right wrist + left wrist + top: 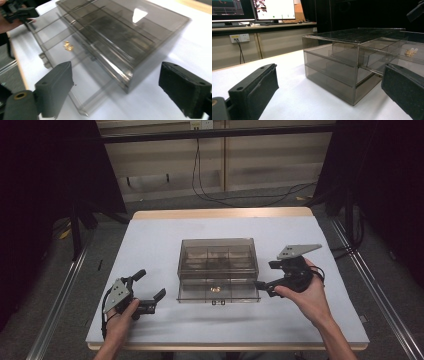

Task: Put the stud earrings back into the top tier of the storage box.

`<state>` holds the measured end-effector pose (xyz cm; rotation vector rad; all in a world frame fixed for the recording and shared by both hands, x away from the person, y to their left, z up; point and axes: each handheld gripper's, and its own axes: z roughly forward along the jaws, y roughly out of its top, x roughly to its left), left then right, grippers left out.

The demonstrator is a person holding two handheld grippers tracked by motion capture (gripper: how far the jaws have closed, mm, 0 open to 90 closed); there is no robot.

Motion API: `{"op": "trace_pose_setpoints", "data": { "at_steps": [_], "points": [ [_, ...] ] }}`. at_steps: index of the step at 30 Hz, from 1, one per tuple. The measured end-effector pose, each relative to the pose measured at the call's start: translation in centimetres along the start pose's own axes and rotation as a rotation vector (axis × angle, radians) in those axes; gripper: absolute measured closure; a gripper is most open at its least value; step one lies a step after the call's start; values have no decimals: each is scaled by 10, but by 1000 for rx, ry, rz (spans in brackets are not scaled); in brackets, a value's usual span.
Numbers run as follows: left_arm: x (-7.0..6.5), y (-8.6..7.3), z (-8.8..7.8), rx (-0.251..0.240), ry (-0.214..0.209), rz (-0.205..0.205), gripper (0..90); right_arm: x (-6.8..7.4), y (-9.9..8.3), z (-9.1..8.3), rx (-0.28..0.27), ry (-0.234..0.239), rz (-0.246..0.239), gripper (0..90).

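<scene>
The clear drawer box (217,269) stands at the table (150,245) middle, its drawer (218,291) pulled out. Beside it, both the left gripper (150,292) and right gripper (264,279) have jaws spread, holding nothing.

A lab-like recording room: black curtains (45,180) flank the white table (150,245), cables (240,195) trail across the floor, and monitors (252,10) sit on a bench.
</scene>
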<state>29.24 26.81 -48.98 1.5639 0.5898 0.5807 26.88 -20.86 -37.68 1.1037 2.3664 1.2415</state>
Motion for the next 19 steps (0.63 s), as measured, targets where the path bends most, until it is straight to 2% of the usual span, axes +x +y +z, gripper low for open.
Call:
{"op": "trace_pose_setpoints", "data": {
  "at_steps": [3, 7, 13, 17, 19],
  "points": [
    [0, 0, 0, 1, 1, -1, 7, -5, -14, -10, -50, -31, 26, 116],
    [0, 0, 0, 2, 1, 0, 7, -10, -40, -14, -81, -83, 66, 118],
    [0, 0, 0, 3, 1, -2, 7, -17, -72, -13, -74, -110, 116, 117],
    [0, 0, 0, 3, 0, 0, 7, -18, -84, -13, -91, -129, 144, 117],
    [0, 0, 0, 1, 0, 0, 7, -19, -89, -14, -97, -156, 144, 112]
  ]
}}
